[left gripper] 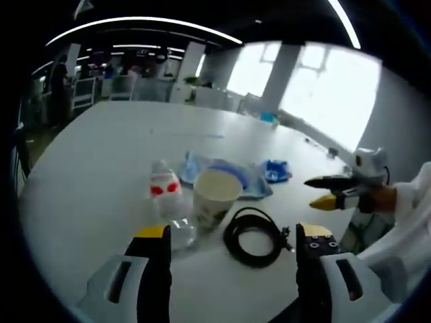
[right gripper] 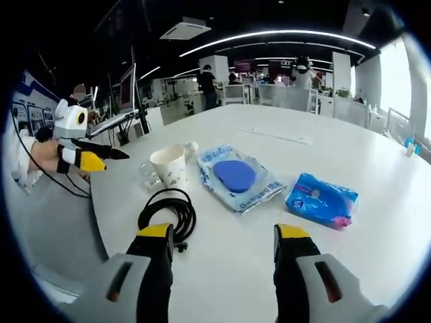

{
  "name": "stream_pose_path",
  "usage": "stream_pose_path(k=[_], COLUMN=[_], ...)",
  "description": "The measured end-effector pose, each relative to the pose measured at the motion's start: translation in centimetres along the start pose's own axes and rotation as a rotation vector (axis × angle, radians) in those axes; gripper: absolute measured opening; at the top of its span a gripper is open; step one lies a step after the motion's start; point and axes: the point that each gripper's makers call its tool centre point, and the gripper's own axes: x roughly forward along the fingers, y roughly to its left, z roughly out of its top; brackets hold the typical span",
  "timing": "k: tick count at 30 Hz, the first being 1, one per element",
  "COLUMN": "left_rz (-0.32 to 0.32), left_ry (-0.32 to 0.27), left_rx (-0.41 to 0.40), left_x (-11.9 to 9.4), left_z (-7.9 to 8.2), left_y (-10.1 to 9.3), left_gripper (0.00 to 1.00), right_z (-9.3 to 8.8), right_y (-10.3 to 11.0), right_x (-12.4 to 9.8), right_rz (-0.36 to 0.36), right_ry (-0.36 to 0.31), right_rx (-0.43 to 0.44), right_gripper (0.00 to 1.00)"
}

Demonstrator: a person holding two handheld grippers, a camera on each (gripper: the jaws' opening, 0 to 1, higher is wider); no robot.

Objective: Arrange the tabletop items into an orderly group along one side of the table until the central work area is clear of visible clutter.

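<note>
In the left gripper view, the left gripper [left gripper: 232,245] stands released above the white counter [left gripper: 101,175], jaws spread with nothing between them. Just ahead lie a coiled black cable [left gripper: 254,235], an upright paper cup [left gripper: 214,195], and a clear plastic bottle [left gripper: 168,202] with a red-and-white label lying on its side, touching the cup. Behind them sits a clear packet holding a blue disc [left gripper: 229,173], and a small blue packet [left gripper: 275,171] beyond.

In the right gripper view, the right gripper [right gripper: 222,235] is likewise released and empty. The cable [right gripper: 168,212], cup [right gripper: 169,165], disc packet [right gripper: 237,177] and blue packet [right gripper: 322,200] lie spread over the counter [right gripper: 377,161]. The left gripper [right gripper: 101,156] hovers at the left, jaws nearly together, holding nothing.
</note>
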Motion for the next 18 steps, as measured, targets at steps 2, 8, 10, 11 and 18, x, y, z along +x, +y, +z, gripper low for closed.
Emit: stream_pose_path(k=[2, 8, 10, 11, 18], left_rz=[0.004, 0.007, 0.009, 0.010, 0.002], left_ry=[-0.005, 0.004, 0.004, 0.006, 0.022], left_rx=[-0.013, -0.011, -0.018, -0.019, -0.016], left_x=[0.1, 0.6, 0.7, 0.8, 1.4], left_z=[0.1, 0.2, 0.2, 0.1, -0.5], left_y=[0.1, -0.1, -0.1, -0.2, -0.9], left_gripper=[0.70, 0.68, 0.68, 0.67, 0.66], right_z=[0.1, 0.3, 0.3, 0.3, 0.2], right_y=[0.2, 0.6, 0.6, 0.6, 1.3], right_x=[0.2, 0.8, 0.9, 0.9, 1.4], right_rz=[0.004, 0.015, 0.014, 0.014, 0.035], right_ry=[0.002, 0.007, 0.012, 0.014, 0.026], right_rx=[-0.001, 0.018, 0.025, 0.024, 0.016], right_gripper=[0.58, 0.57, 0.56, 0.56, 0.55])
